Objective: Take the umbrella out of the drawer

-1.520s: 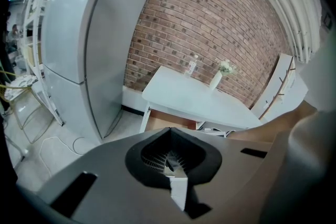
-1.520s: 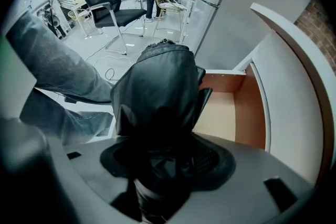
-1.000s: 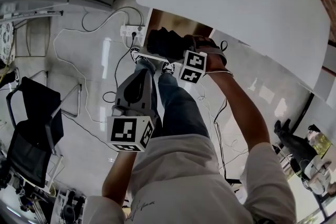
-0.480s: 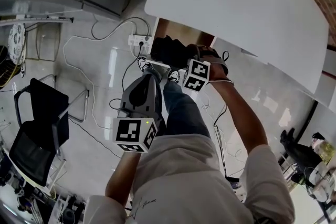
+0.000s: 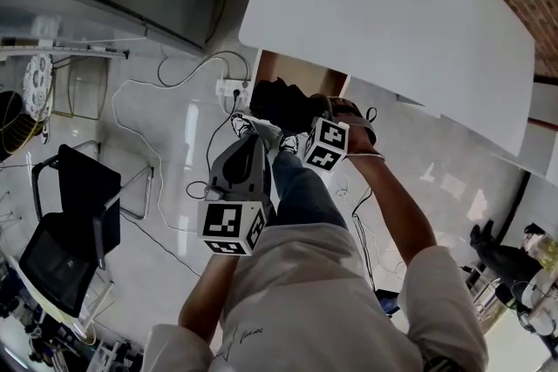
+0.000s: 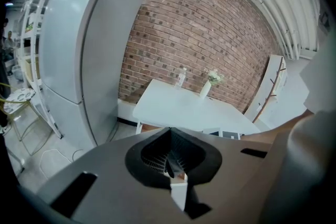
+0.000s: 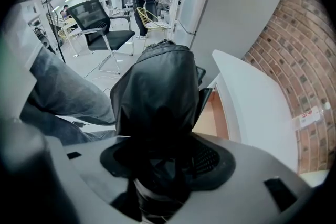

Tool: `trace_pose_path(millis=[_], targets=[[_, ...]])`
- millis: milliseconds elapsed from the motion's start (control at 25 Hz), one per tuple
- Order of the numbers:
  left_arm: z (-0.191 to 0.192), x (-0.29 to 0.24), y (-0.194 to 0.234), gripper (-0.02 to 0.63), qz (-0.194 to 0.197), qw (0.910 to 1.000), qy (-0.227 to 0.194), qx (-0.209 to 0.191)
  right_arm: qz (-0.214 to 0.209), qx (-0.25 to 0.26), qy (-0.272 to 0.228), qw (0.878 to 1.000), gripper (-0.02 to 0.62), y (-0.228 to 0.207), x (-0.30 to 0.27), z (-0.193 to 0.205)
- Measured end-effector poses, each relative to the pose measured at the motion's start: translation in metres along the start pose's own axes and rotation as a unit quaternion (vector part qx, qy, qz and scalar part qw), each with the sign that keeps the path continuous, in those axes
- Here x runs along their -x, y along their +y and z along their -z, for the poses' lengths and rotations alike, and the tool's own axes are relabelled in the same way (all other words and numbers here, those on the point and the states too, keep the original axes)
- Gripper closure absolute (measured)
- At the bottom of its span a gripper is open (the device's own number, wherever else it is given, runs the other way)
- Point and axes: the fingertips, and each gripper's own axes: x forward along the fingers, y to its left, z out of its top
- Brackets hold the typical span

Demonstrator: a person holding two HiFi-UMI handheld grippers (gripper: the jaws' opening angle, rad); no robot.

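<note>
Your right gripper (image 5: 307, 119) has its jaws spread wide and clamped on the black folded umbrella (image 7: 157, 86), which sticks out ahead of them. In the head view the umbrella lies over the front edge of the open drawer (image 5: 301, 70) under the white worktop (image 5: 392, 13). Whether it is clear of the drawer can't be told. Your left gripper (image 6: 173, 165) has its jaws together, holding nothing, and is raised above your legs (image 5: 301, 187).
</note>
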Motion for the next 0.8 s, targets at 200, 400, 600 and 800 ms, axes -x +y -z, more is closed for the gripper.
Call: trace_pose_path(millis=[200, 400, 600, 800], targets=[[-0.006, 0.004, -0.015, 0.589, 0.009, 0.9999, -0.008, -0.006, 0.000, -0.022, -0.008, 1.000, 0.333, 0.002, 0.016, 0.002], [-0.014, 0.009, -0.022, 0.589, 0.009, 0.9998, -0.015, -0.009, 0.002, -0.025, -0.015, 1.000, 0.333, 0.001, 0.031, 0.002], [-0.018, 0.016, -0.021, 0.589, 0.008, 0.9997, -0.020, -0.012, 0.008, -0.033, -0.021, 0.999, 0.333, 0.001, 0.042, 0.000], [-0.026, 0.022, -0.021, 0.589, 0.003, 0.9994, -0.028, -0.020, 0.006, -0.054, -0.038, 0.998, 0.333, 0.000, 0.055, -0.006]])
